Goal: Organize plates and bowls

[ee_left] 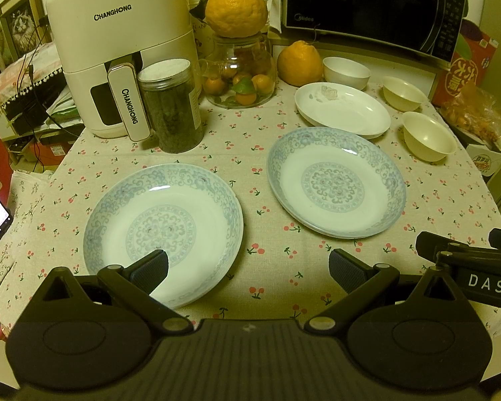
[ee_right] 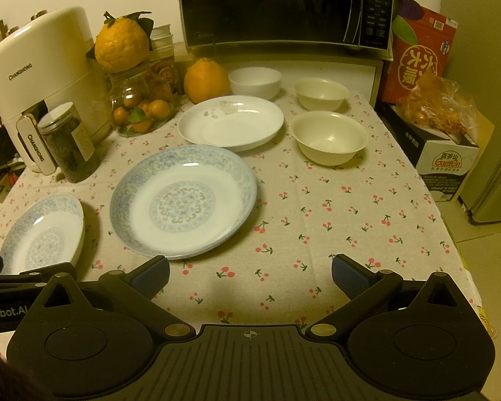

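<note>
My left gripper [ee_left: 248,269] is spread wide, empty, over the near rim of the left patterned plate [ee_left: 163,230]. Right of it lies the second patterned plate [ee_right: 183,200]; beyond that, the white plate [ee_right: 232,123] and three bowls [ee_right: 329,137]. My right gripper [ee_right: 250,275], also wide, hangs over bare tablecloth [ee_right: 334,220].

Glossy glazed blue-patterned ceramic plates [ee_left: 163,227] sit on the matt, woven cherry-print tablecloth [ee_right: 350,217]; far left, the smooth cream plastic appliance [ee_left: 117,33] shines beside a clear glass jar [ee_left: 240,77].
</note>
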### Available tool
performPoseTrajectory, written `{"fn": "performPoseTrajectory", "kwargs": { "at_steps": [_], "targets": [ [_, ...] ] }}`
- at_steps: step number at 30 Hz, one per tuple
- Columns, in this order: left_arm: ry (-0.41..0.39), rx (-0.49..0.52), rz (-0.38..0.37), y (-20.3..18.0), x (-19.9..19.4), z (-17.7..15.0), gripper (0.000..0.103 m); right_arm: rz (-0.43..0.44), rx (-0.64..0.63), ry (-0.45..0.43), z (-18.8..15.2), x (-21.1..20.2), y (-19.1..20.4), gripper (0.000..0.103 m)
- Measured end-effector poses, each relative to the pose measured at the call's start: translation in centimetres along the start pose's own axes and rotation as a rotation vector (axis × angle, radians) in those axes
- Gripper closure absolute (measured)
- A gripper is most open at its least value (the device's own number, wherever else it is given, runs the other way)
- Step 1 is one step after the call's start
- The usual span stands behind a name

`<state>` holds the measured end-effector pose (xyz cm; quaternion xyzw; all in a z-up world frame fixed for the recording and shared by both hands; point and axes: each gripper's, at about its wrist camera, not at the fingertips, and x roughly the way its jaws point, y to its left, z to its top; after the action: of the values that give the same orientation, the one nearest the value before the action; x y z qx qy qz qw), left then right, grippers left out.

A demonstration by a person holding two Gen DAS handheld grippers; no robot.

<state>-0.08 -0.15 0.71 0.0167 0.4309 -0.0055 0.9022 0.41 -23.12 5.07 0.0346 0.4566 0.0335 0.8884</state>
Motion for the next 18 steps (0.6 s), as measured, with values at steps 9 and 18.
{"fn": "performPoseTrajectory", "kwargs": {
  "at_steps": [9, 18],
  "targets": [
    [-0.006, -0.003, -0.018, 0.1, -0.1, 0.7, 0.0, 0.003, -0.002, 0.002, 0.3, -0.1, 0.0, 0.0],
    [-0.017, 0.022, -0.025, -0.1, -0.1, 2.0, 0.0, 0.009, 0.015, 0.022, 2.4, -0.5, -0.2, 0.0]
  ]
}}
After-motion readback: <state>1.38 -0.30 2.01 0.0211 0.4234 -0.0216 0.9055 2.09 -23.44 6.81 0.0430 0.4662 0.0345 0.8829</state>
